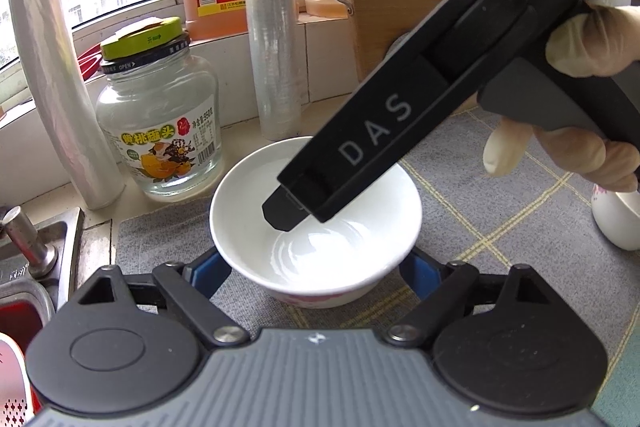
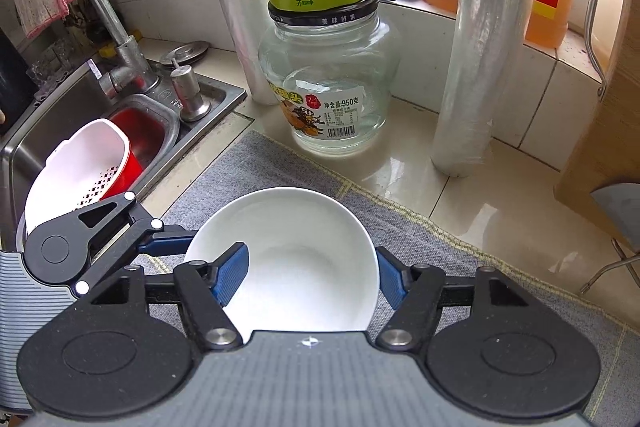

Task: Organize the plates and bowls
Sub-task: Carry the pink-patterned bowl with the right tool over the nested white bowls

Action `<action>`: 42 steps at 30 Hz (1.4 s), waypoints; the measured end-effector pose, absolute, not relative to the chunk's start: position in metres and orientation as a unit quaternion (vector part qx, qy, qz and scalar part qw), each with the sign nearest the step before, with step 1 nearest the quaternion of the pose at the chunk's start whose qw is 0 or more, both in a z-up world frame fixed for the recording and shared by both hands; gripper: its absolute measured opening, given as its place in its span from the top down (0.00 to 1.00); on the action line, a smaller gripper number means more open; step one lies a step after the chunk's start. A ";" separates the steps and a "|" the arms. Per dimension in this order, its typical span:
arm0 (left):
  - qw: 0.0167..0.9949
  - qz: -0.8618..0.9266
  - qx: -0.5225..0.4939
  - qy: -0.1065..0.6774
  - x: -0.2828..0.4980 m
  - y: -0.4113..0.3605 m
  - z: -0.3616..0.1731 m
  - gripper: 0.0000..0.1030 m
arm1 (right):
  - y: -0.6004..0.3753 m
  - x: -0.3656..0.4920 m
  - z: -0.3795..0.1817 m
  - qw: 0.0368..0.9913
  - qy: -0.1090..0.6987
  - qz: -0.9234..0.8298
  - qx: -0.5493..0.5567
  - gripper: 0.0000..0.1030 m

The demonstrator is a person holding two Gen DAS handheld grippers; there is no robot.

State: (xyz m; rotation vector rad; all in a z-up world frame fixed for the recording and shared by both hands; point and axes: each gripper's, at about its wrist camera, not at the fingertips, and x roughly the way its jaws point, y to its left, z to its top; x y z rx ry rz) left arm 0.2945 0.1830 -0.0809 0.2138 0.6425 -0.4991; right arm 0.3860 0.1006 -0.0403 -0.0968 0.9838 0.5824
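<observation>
Item: white ceramic bowl point(image 2: 296, 259) on the grey mat point(image 2: 432, 239). Rigid, glazed, slippery, breakable. Right gripper point(image 2: 310, 273) clamped across its rim wall; left gripper point(image 1: 316, 273) straddles it, apart.

A tiled counter point(image 2: 472, 211) carries a grey checked mat point(image 2: 400, 227). On the mat, just ahead of the right claw point(image 2: 312, 275), sits a white bowl point(image 2: 296, 251). Beyond it on bare tile stand a glass jar point(image 2: 332, 87) and two film rolls point(image 2: 476, 67), seemingly upright.
</observation>
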 end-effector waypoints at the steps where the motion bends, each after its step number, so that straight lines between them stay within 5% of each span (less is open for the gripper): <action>1: 0.912 -0.243 0.107 0.312 0.292 0.183 -0.079 0.13 | 0.100 0.383 -0.039 0.841 0.464 0.276 -0.046 0.29; 42: 0.868 -0.342 0.183 0.311 0.183 0.084 -0.002 0.13 | -0.033 0.232 0.031 0.877 0.430 0.215 0.006 0.29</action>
